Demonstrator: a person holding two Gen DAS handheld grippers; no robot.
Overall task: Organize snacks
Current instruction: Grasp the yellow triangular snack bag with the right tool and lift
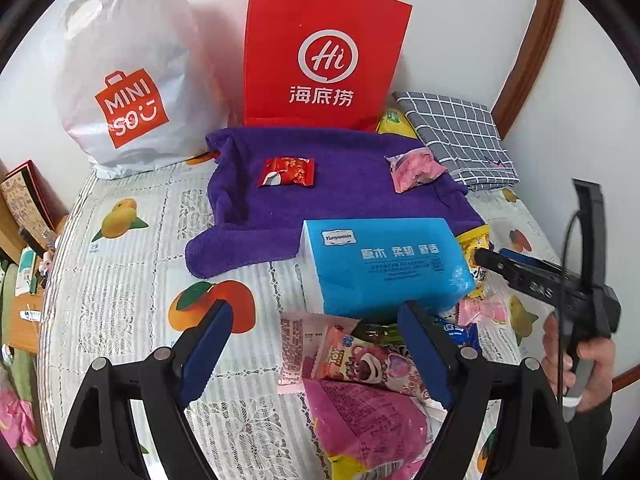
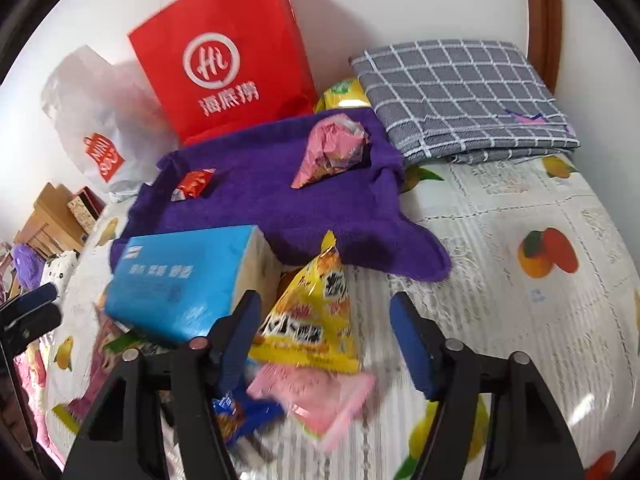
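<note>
My left gripper (image 1: 318, 310) hangs open over a heap of snacks: a pink bear packet (image 1: 360, 360) and a magenta packet (image 1: 360, 420), just in front of a blue tissue pack (image 1: 384, 264). My right gripper (image 2: 324, 302) is open, straddling a yellow triangular packet (image 2: 316, 316). Its left finger is close to the packet's edge and its right finger stands clear. A pink packet (image 2: 316, 396) and a blue one (image 2: 240, 412) lie below. On the purple towel (image 1: 320, 196) rest a red packet (image 1: 286, 172) and a pink wrapped snack (image 1: 414, 170).
A red paper bag (image 1: 324, 56) and a white plastic bag (image 1: 128, 80) stand against the back wall. A folded grey checked cloth (image 1: 460, 140) lies at the back right. The fruit-print tablecloth (image 2: 520, 320) is bare to the right. A hand (image 1: 580, 364) holds the right gripper.
</note>
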